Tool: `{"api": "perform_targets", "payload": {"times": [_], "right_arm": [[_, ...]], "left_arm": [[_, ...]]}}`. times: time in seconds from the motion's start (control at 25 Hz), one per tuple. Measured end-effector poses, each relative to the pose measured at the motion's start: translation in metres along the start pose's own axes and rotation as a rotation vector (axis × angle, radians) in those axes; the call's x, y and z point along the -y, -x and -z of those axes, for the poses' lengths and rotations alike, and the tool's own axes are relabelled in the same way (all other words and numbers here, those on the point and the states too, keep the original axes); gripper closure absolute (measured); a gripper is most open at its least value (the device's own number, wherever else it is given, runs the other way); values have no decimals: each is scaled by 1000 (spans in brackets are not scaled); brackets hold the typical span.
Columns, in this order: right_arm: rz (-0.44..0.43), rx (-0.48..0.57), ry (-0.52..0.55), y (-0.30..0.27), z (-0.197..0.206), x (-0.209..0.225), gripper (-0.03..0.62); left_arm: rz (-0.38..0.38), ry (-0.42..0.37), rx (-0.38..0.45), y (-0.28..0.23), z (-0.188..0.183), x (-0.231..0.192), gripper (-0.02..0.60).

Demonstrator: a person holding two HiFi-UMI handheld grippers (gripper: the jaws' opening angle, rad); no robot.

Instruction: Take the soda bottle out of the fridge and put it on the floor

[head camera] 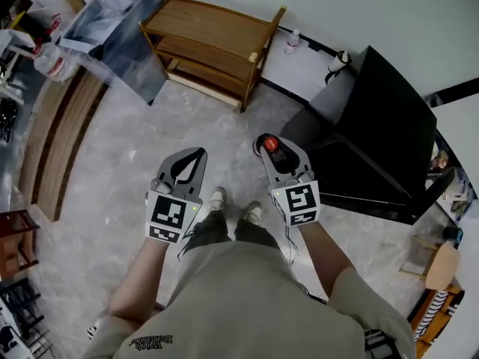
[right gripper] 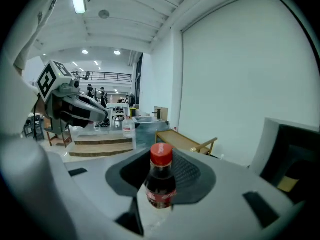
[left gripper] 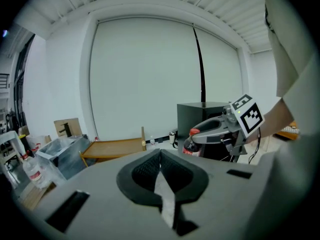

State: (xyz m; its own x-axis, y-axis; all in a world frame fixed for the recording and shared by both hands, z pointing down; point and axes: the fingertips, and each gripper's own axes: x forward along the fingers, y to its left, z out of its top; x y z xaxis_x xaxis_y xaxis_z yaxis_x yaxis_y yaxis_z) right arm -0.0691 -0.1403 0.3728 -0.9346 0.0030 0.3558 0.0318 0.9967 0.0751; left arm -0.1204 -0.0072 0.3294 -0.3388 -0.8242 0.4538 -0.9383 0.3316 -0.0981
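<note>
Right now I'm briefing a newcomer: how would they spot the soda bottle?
Find the black fridge at the head view's right. Just left of it, the right gripper holds the soda bottle by its neck. Dark drink and red cap set it apart from the clear water bottle.

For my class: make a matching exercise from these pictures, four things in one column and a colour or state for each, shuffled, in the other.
Column one
1. soda bottle
2. left hand-held gripper
3. wooden rack
4. fridge

Column two
A. black
B. jaws together, nothing between them
C. red cap, clamped in the right hand-held gripper
D. brown, standing by the white wall

Pairs: 1-C, 2-B, 3-D, 4-A
</note>
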Motion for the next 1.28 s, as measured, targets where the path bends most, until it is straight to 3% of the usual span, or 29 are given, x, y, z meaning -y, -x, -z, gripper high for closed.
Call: {"api": "perform_targets", "payload": {"times": [0.28, 0.52, 0.96, 1.28], "right_arm": [[-91, -19, 33, -50, -9, -33, 485], [-151, -68, 25, -87, 4, -52, 484], [-182, -152, 31, -144, 76, -79, 484], [-182, -169, 0, -187, 159, -88, 484]], "left_arm": [[-71, 44, -37, 11, 22, -38, 575], [-72, 77, -81, -4, 47, -57, 575], [-35, 149, -154, -62, 126, -77, 575], [-8, 191, -224, -116, 214, -86, 574]]}}
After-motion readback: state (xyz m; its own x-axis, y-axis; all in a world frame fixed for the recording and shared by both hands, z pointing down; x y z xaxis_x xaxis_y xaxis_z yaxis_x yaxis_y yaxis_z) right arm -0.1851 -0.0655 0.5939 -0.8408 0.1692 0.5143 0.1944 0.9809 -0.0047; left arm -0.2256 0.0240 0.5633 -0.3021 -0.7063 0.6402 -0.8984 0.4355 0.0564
